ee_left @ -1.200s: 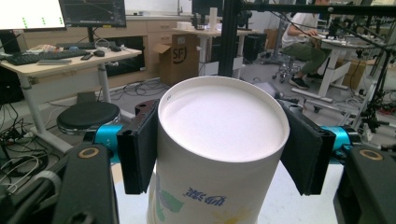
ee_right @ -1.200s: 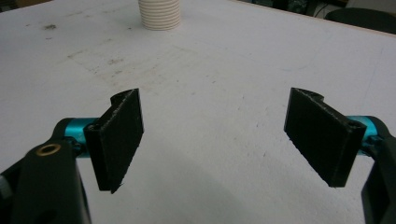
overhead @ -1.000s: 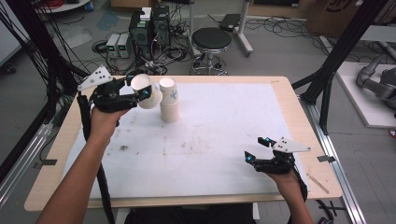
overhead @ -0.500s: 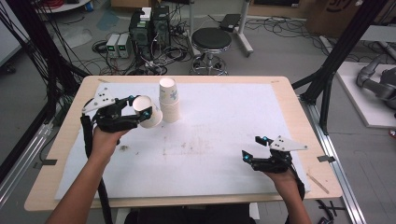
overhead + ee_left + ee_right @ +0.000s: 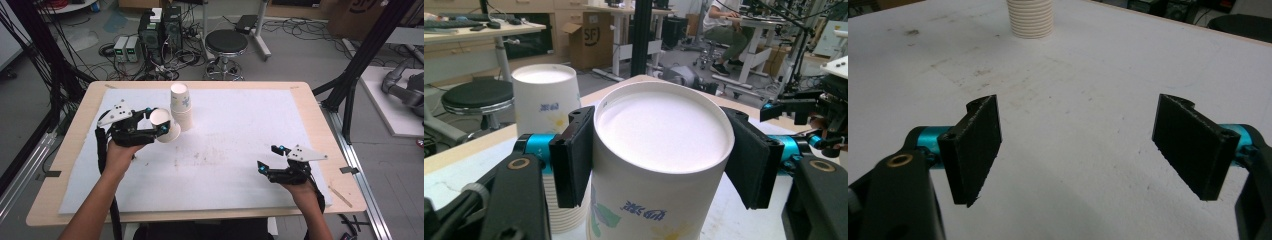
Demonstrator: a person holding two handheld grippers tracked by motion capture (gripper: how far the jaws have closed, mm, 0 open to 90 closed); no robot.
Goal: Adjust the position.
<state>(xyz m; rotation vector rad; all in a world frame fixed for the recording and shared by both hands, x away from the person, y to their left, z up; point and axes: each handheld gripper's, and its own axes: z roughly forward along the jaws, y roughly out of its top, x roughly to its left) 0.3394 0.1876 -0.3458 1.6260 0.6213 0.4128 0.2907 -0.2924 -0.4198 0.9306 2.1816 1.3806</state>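
In the left gripper view, the bottom edge cuts off the lower part of the held paper cup (image 5: 659, 165), so its mouth and any contact with the tabletop (image 5: 454, 170) cannot be determined. The jaws cover both flanks of the cup. The cup also hides part of the cup stack (image 5: 544, 100) behind it, and the stack's base is concealed by the left jaw. In the right gripper view, the top edge cuts off the stack above its ribbed rims. In the high view, the print on the cups is too small to read.
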